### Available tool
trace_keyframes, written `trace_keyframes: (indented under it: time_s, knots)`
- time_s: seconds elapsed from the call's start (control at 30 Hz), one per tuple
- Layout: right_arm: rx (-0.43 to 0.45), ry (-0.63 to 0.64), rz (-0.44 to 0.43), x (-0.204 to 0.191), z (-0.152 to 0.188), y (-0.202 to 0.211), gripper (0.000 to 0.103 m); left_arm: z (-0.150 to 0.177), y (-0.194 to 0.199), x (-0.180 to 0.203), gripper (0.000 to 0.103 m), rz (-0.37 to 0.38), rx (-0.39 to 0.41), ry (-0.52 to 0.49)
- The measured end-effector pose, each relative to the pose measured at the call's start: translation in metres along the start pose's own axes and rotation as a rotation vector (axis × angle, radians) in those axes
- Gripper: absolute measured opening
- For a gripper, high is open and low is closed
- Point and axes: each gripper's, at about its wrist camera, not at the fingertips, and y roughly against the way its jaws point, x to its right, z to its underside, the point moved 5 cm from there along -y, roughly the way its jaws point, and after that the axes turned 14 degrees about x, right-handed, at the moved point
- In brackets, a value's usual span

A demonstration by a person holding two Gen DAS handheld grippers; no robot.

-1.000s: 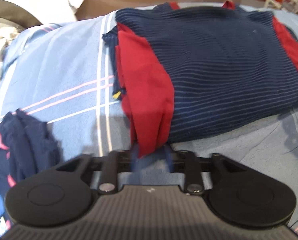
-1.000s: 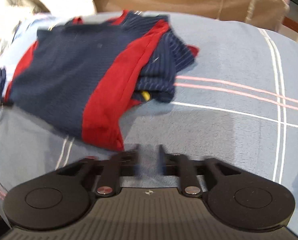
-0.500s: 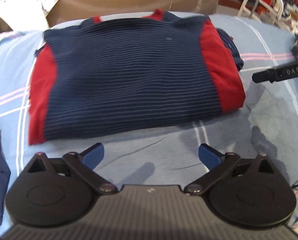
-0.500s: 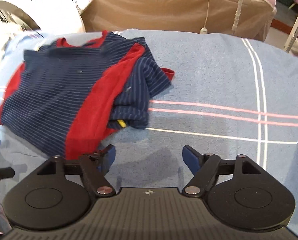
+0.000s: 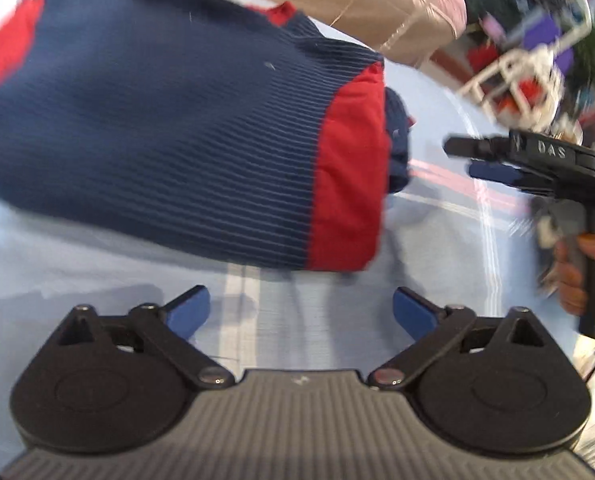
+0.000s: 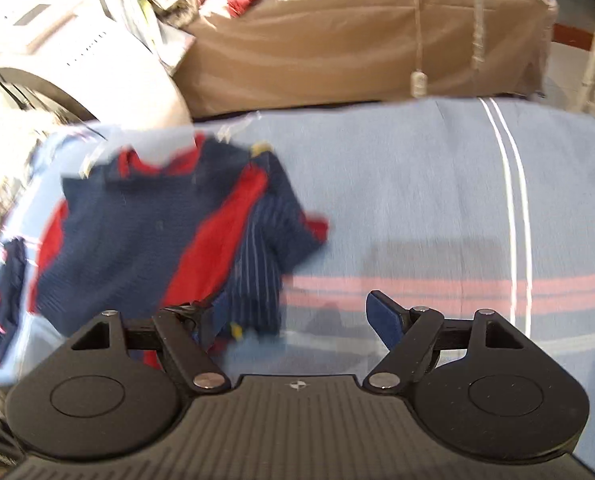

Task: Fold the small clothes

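Note:
A small navy striped shirt with red side panels [image 5: 185, 136] lies flat on the blue blanket [image 5: 97, 280]; it also shows in the right wrist view [image 6: 145, 240], with a sleeve bunched at its right edge. My left gripper [image 5: 301, 312] is open and empty, just in front of the shirt's near hem. My right gripper [image 6: 293, 320] is open and empty, by the shirt's right sleeve; its left finger overlaps the cloth. It also shows in the left wrist view [image 5: 481, 160], to the right of the shirt.
A second small dark garment [image 6: 5, 292] lies at the blanket's left edge. A brown covered bed or sofa [image 6: 357, 32] stands behind the blanket, and a white appliance [image 6: 57, 52] at back left. A white rack [image 5: 513, 76] stands to the right.
Both grippers were shut on the shirt a second ago and have since opened. The left view has swung toward the shirt's right side; the right gripper has drawn back and lifted.

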Motion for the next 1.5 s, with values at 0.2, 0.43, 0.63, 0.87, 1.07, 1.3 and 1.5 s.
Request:
trace_keyframes:
  time_s: [0.2, 0.43, 0.63, 0.87, 1.07, 1.3, 1.5]
  knots:
    - [-0.051, 0.102, -0.094, -0.001, -0.041, -0.041, 0.103, 0.004, -0.028, 0.005, 0.079, 0.039, 0.019, 0.237]
    - [-0.145, 0.072, -0.187, -0.001, -0.040, -0.089, 0.103, 0.006, -0.042, -0.007, 0.078, 0.063, 0.061, 0.438]
    - [-0.178, -0.018, -0.264, 0.003, -0.030, -0.103, 0.103, 0.014, -0.057, -0.019, 0.076, 0.102, 0.069, 0.630]
    - [-0.184, -0.155, -0.355, 0.005, -0.031, -0.111, 0.103, 0.018, -0.071, -0.017, 0.047, 0.145, 0.081, 0.692]
    - [-0.201, -0.200, -0.349, 0.011, -0.032, -0.116, 0.082, 0.025, -0.086, -0.018, 0.026, 0.151, 0.074, 0.745]
    - [-0.219, -0.273, -0.351, 0.026, -0.028, -0.116, 0.053, 0.030, -0.093, -0.021, 0.017, 0.145, 0.063, 0.804]
    - [-0.215, -0.285, -0.302, 0.021, -0.029, -0.114, 0.028, 0.027, -0.084, -0.021, 0.006, 0.124, 0.105, 0.799]
